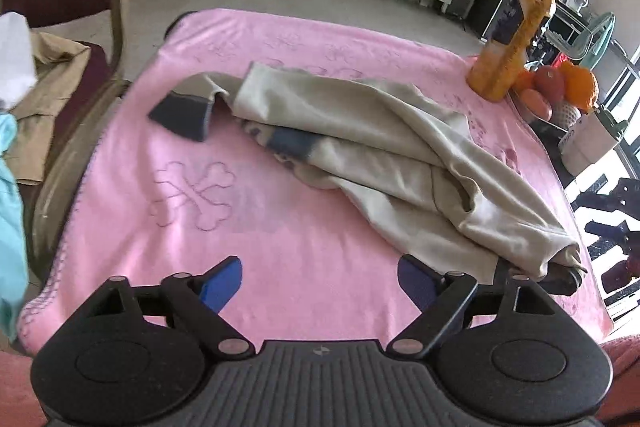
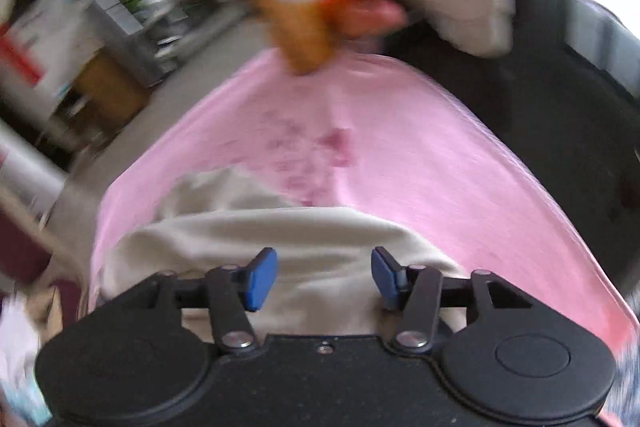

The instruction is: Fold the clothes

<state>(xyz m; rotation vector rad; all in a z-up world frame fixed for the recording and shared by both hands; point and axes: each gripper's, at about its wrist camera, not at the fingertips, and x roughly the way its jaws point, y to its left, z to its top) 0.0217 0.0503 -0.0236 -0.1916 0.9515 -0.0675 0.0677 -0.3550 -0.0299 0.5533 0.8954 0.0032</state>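
With the cream garment [image 1: 360,147] lying crumpled across the pink blanket [image 1: 280,247] just beside the orange bottle [image 1: 512,39], both the left claw [image 1: 320,283] and the right claw [image 2: 324,277] hang spread and apparently empty, so flattening comes next, calling for an edge grip.

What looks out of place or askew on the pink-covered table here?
The beige garment lies crumpled in a diagonal heap on the pink cloth, not laid flat. An orange drink bottle and fruit crowd the far right corner of the folding surface. Nothing looks spilled or damaged.
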